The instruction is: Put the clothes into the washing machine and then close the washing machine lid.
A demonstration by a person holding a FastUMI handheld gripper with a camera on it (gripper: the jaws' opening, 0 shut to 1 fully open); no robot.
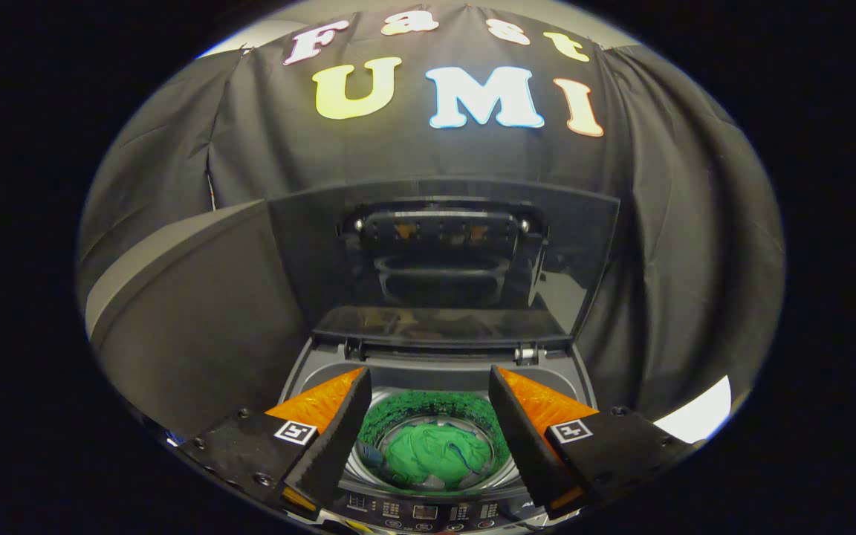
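While the gripper (429,394) hangs over the washing machine (432,371) with its fingers spread wide and holding nothing, the green clothes (435,453) lie down in the drum between them. Beyond the fingers, the lid (443,253) stands up, open, against the black cloth wall (666,245).

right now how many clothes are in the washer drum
1 that shows: a green garment lying in the washing machine drum, below the open gripper; more may be hidden beneath it.

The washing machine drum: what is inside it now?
A crumpled green garment lies at the bottom of the drum, seen between the open hand-held gripper fingers. Whatever is under the garment is covered.
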